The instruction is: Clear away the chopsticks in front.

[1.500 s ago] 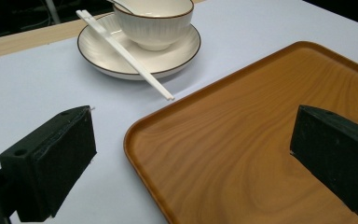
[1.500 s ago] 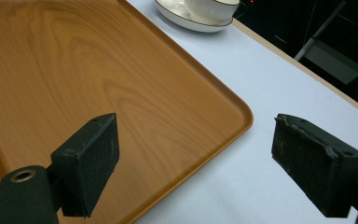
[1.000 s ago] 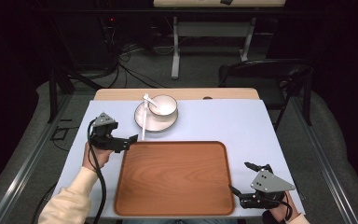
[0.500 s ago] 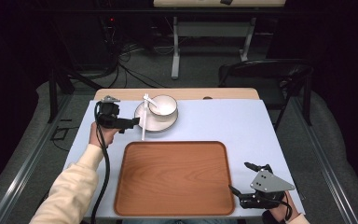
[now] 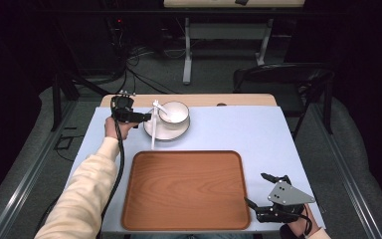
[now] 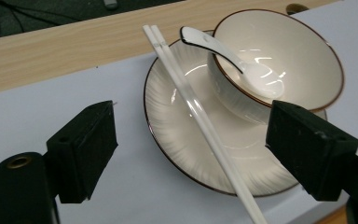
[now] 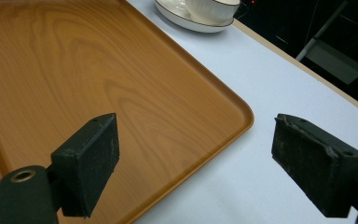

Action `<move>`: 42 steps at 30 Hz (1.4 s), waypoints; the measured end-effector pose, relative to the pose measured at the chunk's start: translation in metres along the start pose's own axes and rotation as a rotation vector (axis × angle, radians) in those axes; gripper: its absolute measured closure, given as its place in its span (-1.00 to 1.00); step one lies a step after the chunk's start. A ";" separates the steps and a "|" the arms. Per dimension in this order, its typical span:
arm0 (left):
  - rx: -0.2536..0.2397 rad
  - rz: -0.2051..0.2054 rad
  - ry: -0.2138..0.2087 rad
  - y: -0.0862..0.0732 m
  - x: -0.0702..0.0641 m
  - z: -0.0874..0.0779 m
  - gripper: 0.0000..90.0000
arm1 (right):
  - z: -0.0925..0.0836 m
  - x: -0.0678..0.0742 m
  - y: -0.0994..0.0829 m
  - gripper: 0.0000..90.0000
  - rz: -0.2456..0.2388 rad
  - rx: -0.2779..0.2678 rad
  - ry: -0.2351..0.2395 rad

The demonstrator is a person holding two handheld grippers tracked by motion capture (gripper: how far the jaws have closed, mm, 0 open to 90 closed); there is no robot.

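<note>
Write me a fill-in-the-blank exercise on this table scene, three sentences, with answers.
1. The white spoon rests inside the ____.
2. The bowl stands on a ____.
3. The chopsticks lie across the plate, between the open jaws of the ____ gripper.
Answers: bowl; plate; left

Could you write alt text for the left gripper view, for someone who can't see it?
Two black jaws of the left gripper stand open around a pair of white chopsticks lying across a cream plate. A bowl on the plate holds a white spoon. The plate rests on a pale blue table.
</note>
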State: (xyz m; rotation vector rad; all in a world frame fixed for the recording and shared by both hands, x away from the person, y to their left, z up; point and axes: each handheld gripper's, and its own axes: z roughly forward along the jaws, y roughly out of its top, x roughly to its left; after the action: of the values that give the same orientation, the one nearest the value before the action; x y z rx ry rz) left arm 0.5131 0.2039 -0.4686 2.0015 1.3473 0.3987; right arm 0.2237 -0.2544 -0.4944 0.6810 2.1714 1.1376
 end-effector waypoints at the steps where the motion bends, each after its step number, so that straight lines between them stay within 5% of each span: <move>1: 0.003 -0.003 0.003 0.001 0.000 0.004 -0.50 | 0.000 0.000 0.000 -0.68 0.000 0.000 0.001; 9: 0.064 -0.035 0.025 0.006 0.001 0.031 -0.14 | 0.000 0.000 0.000 -0.68 0.000 0.000 0.001; 17: 0.088 -0.086 -0.011 0.007 0.002 0.051 0.18 | 0.000 0.000 0.000 -0.68 0.001 -0.001 0.004; 25: 0.096 -0.143 -0.009 0.009 0.004 0.063 0.37 | 0.000 0.000 0.000 -0.68 0.002 0.000 0.004; 33: 0.119 -0.134 0.022 0.012 0.001 0.072 0.53 | 0.000 0.000 0.000 -0.68 0.003 0.000 0.004; 42: 0.126 -0.176 0.031 0.008 0.006 0.076 0.70 | 0.000 0.000 0.000 -0.68 0.004 0.001 0.004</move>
State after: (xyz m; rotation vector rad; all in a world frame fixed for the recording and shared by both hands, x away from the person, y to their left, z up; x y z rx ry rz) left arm 0.5658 0.1793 -0.5180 1.9631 1.5887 0.2708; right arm 0.2239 -0.2548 -0.4946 0.6848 2.1749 1.1407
